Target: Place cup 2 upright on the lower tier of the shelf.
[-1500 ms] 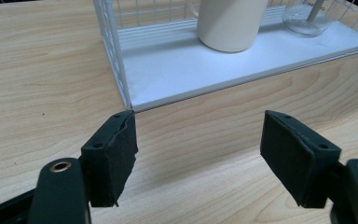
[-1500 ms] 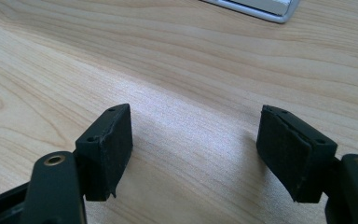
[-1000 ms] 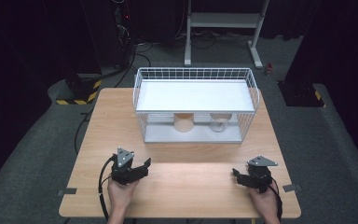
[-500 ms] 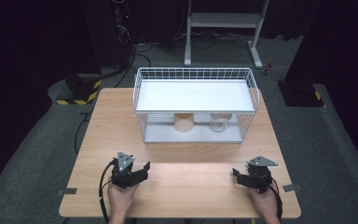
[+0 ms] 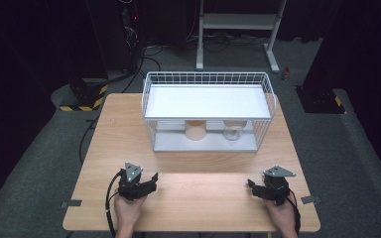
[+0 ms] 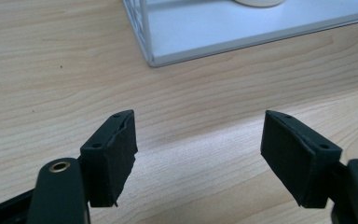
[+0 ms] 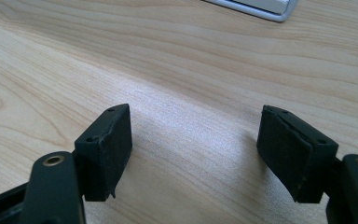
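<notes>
Both grippers rest low over the wooden table [image 5: 203,198] near its front edge, each held by a hand. My left gripper [image 5: 152,179] [image 6: 198,140] is open with only bare wood between its pads. My right gripper [image 5: 251,185] [image 7: 196,137] is open too and holds nothing. Farther back stands a white wire rack [image 5: 207,111] with a solid upper shelf. On its lower tray sit a beige cup [image 5: 195,130] and a clear glass [image 5: 233,130]. A corner of the rack's base [image 6: 242,32] lies ahead of the left gripper, and another corner [image 7: 261,7] ahead of the right gripper.
Beyond the table's far edge the dark floor carries cables [image 5: 139,54] and a white metal stand [image 5: 238,22]. A yellow-and-black striped block [image 5: 82,105] lies off the table's back left corner. Tape tabs [image 5: 71,204] mark the front corners.
My left gripper has slid slightly toward the table's front edge. The right gripper has stayed where it was. Both remain open.
</notes>
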Available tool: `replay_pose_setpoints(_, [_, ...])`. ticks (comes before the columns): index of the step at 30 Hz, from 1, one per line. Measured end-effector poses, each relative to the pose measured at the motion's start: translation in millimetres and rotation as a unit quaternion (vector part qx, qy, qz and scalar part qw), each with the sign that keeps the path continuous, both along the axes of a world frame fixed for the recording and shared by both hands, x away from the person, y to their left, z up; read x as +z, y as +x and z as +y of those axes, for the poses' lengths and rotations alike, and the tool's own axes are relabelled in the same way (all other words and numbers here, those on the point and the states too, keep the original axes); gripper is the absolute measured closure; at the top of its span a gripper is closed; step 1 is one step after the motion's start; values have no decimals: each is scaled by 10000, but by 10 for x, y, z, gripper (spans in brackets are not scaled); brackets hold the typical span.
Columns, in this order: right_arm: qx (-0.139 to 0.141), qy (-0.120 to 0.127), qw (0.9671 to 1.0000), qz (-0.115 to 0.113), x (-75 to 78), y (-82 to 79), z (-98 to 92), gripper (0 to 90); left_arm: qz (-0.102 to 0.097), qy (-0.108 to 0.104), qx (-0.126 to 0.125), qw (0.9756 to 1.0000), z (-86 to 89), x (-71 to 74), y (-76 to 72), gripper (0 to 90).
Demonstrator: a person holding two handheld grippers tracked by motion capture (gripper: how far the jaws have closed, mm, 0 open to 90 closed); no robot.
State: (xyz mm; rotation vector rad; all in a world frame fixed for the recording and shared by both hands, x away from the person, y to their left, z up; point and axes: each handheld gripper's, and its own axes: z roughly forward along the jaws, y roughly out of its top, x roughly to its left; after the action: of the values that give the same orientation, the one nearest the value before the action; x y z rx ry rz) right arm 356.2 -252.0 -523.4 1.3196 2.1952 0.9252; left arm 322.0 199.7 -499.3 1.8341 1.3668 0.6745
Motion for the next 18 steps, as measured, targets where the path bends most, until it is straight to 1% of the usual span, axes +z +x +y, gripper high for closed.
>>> replay_pose_setpoints(3, [0,0,10000,-1,0,0,0,262,20,39,10,10000,-5,-20,13,271])
replay_pose_setpoints(5, [0,0,10000,0,0,0,0,262,40,134,15,9999,-12,-45,38,272])
replay_pose_setpoints(7, [1,0,10000,0,0,0,0,262,108,124,22,9999,-21,-69,63,271])
replay_pose_setpoints(11, [0,2,10000,0,0,0,0,263,169,188,34,9997,-41,-103,99,272])
replay_pose_setpoints(15, [8,-4,10000,-7,-1,2,-2,262,216,293,76,9993,-54,-149,134,273])
replay_pose_setpoints(16, [9,-4,10000,-8,-1,2,-2,262,234,348,75,9991,-51,-159,148,273])
replay_pose_setpoints(18, [10,-5,10000,-8,-1,2,-2,262,242,323,96,9991,-49,-166,161,273])
